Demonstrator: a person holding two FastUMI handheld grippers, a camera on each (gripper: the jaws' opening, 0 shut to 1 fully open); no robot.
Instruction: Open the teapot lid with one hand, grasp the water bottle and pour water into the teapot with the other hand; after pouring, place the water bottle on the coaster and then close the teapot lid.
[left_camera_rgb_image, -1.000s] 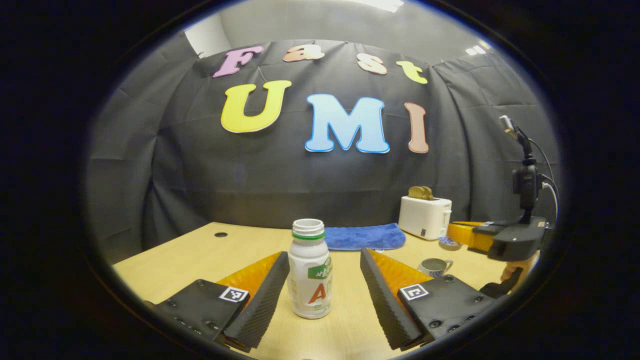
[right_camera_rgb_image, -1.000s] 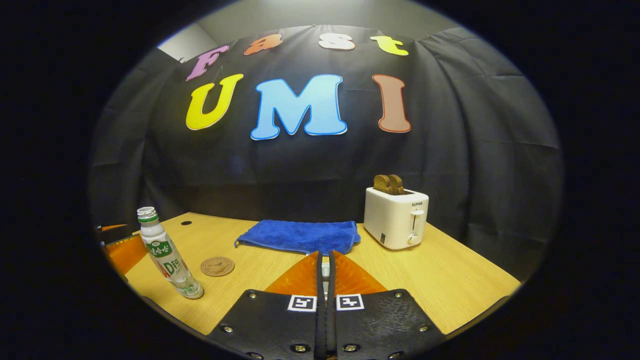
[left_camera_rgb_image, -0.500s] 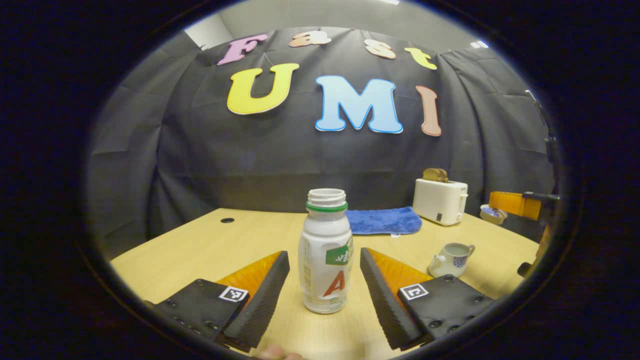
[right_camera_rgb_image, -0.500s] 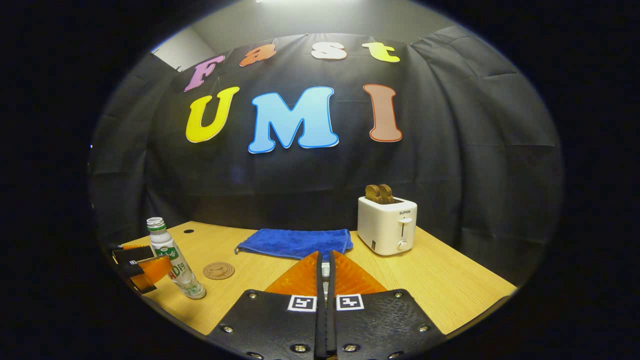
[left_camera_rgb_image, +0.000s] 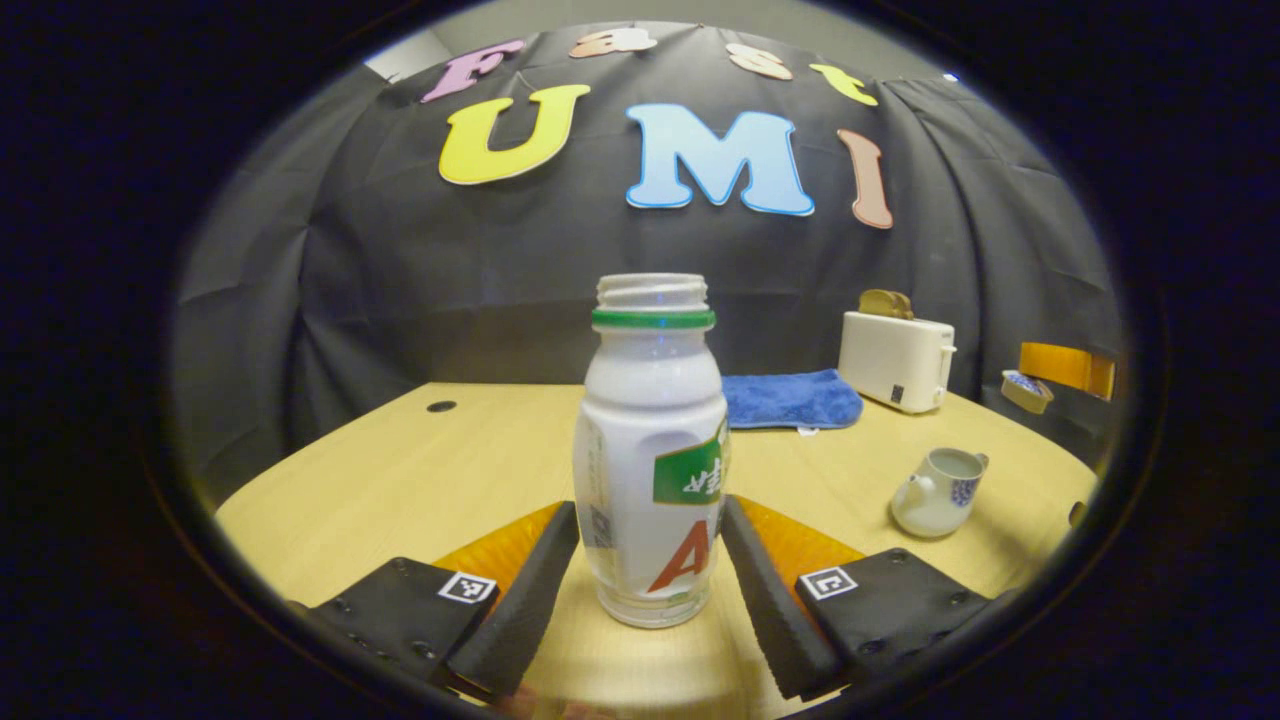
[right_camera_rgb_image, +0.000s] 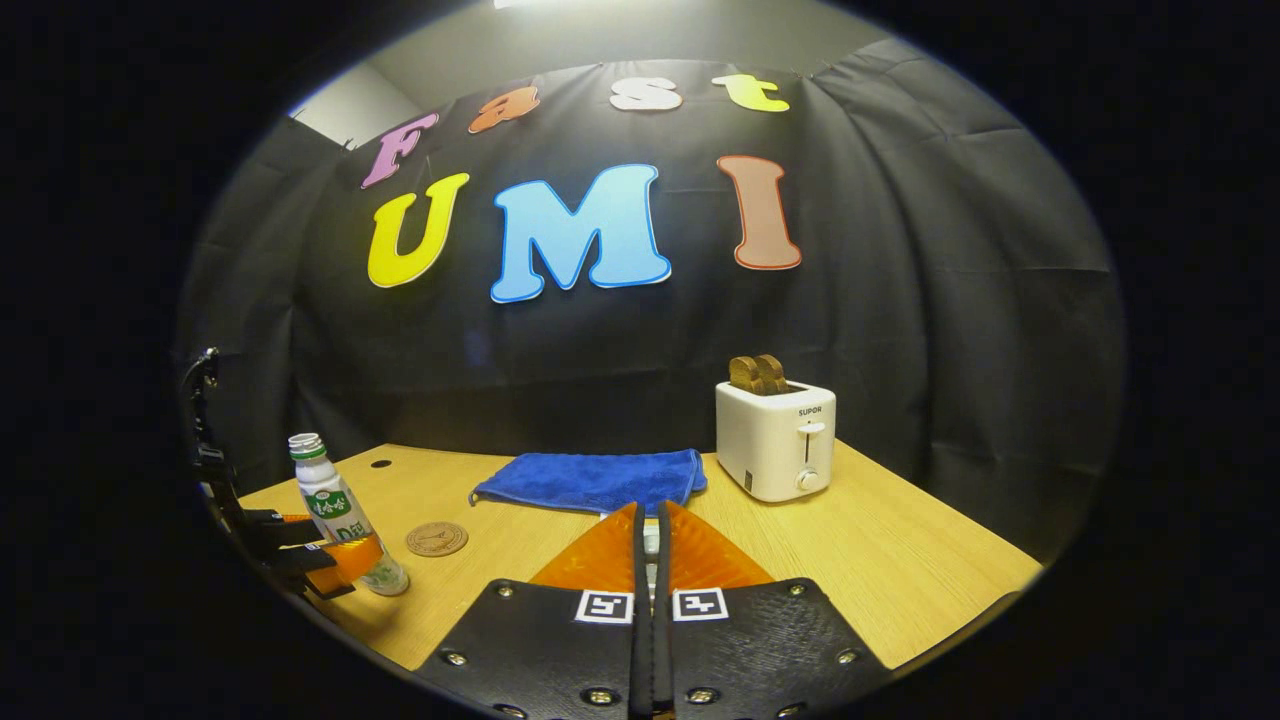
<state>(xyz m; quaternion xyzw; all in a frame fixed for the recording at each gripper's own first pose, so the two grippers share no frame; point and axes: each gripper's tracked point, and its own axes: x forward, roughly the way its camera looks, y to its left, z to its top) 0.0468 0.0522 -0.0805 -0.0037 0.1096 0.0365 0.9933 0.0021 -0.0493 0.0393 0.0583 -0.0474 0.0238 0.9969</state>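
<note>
Nearest the left gripper view's camera, the left gripper (left_camera_rgb_image: 650, 508) bracketed the water bottle (left_camera_rgb_image: 652, 450), 1 finger on each side of its lower body. The jaws were narrowed to about the bottle's width. The right-hand finger looked to be touching the label, but I could not tell whether both were pressing. The bottle stood on the table (left_camera_rgb_image: 400, 470) on its base, at the near left part. Its long axis was vertical and its uncapped mouth pointed straight up.

It looked to be thin plastic with a smooth wrap label, so probably light, springy under squeeze and a little slippery. With no cap, a hard pinch or an early tilt could spill water. The labelled lower half, where the fingers already sat, seemed the sound place to hold it, leaving the neck free for pouring.

In the right gripper view, the right gripper (right_camera_rgb_image: 651, 508) had its 2 fingers drawn almost together on a small pale piece. From the left gripper view this was the teapot lid (left_camera_rgb_image: 1025, 390), held in the air.

Farther off to the right sat the teapot (left_camera_rgb_image: 935, 492), open-topped, well apart from the bottle. The coaster (right_camera_rgb_image: 437, 538) lay just beside the bottle. Beyond were a blue cloth (right_camera_rgb_image: 595, 480) and a toaster (right_camera_rgb_image: 775, 440).
</note>
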